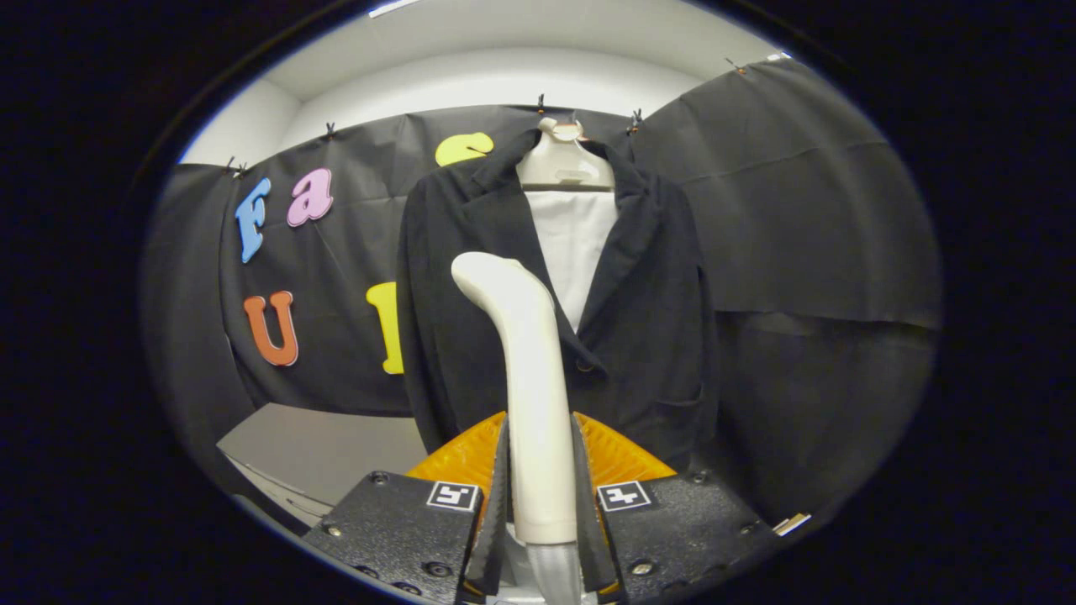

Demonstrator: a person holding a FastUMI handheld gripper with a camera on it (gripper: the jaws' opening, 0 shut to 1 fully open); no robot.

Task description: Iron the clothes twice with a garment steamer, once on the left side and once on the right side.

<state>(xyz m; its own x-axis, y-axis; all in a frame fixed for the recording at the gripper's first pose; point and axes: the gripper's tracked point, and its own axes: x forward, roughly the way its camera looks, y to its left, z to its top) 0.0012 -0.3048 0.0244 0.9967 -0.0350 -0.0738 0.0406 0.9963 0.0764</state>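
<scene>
A cream garment steamer [530,370] stands upright between my fingers, its bent head pointing up and left toward the jacket's left panel. My gripper [540,479] is shut on the steamer's handle, both fingers pressing its sides. Beyond it hangs a black jacket [656,328] on a pale hanger [565,164], open at the front over a white shirt [573,244]. The steamer head sits in front of the jacket's left half, about chest height; I cannot tell whether it touches the cloth.
Black cloth wall [807,218] runs behind and to the right of the jacket. A grey surface [328,454] lies low on the left, below the cloth. White wall [504,76] shows above.
</scene>
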